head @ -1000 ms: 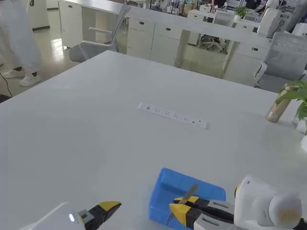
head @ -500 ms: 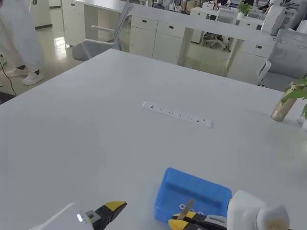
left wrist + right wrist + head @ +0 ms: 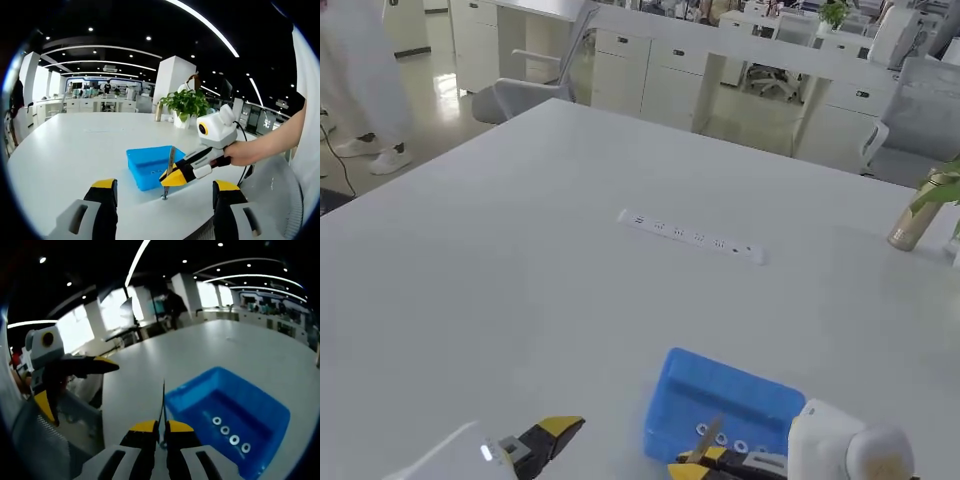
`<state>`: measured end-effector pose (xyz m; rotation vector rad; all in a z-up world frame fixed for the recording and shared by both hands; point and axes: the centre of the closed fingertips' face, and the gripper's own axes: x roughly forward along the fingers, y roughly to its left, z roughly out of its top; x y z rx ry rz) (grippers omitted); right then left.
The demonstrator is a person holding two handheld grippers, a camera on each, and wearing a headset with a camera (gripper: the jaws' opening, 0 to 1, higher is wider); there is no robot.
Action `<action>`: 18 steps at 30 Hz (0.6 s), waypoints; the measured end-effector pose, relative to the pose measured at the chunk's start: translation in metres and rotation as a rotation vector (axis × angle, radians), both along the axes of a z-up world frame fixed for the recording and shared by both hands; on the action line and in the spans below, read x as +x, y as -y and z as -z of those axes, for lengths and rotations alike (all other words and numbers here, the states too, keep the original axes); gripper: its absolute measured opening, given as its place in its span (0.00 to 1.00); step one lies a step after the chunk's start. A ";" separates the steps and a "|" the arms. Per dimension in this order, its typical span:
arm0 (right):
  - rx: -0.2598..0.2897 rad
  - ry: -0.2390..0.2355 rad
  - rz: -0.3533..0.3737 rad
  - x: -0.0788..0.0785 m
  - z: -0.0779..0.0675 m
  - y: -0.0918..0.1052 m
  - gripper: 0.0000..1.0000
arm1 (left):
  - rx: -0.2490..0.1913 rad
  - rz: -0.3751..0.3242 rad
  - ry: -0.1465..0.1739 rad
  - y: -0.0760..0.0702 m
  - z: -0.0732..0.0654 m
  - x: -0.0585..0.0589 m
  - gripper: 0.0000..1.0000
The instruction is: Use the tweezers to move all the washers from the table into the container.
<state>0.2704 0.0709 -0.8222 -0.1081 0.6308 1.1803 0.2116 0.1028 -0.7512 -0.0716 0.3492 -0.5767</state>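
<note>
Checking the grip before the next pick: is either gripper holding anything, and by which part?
The right gripper holds the tweezers, jaws shut on their shaft partway along; the left gripper is open, holding nothing.

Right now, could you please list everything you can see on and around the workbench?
table: one, white, under everything
container: one, blue, near edge of the table
washers: four, silvery, in a row inside the container
tweezers: one pair, metallic, tips down at the table beside the container
power strip: one, white, mid-table
bottle: one, gold, far right of the table
plant: one, green, next to the bottle
office desks: several, white, behind the table
left gripper: one, yellow-tipped, jaws wide apart, holding nothing
right gripper: one, yellow-tipped, shut on the tweezers
hand: one, gripping the right gripper
</note>
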 end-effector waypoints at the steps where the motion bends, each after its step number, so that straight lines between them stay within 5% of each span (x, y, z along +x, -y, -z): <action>1: -0.002 0.000 -0.002 -0.001 0.000 0.000 0.03 | -0.002 -0.001 0.002 0.000 -0.001 0.000 0.81; 5: -0.005 0.007 -0.007 -0.003 0.000 0.000 0.03 | -0.029 -0.017 0.006 -0.001 -0.003 0.002 0.86; 7: -0.016 0.024 -0.022 -0.004 0.001 -0.001 0.03 | -0.075 -0.023 0.028 0.001 -0.010 0.004 0.90; 11: -0.050 0.091 -0.079 -0.009 0.002 -0.003 0.03 | -0.127 -0.053 0.045 -0.003 -0.017 0.006 0.99; 18: -0.081 0.154 -0.133 -0.021 -0.001 -0.007 0.04 | -0.110 -0.051 0.046 -0.002 -0.016 0.005 0.99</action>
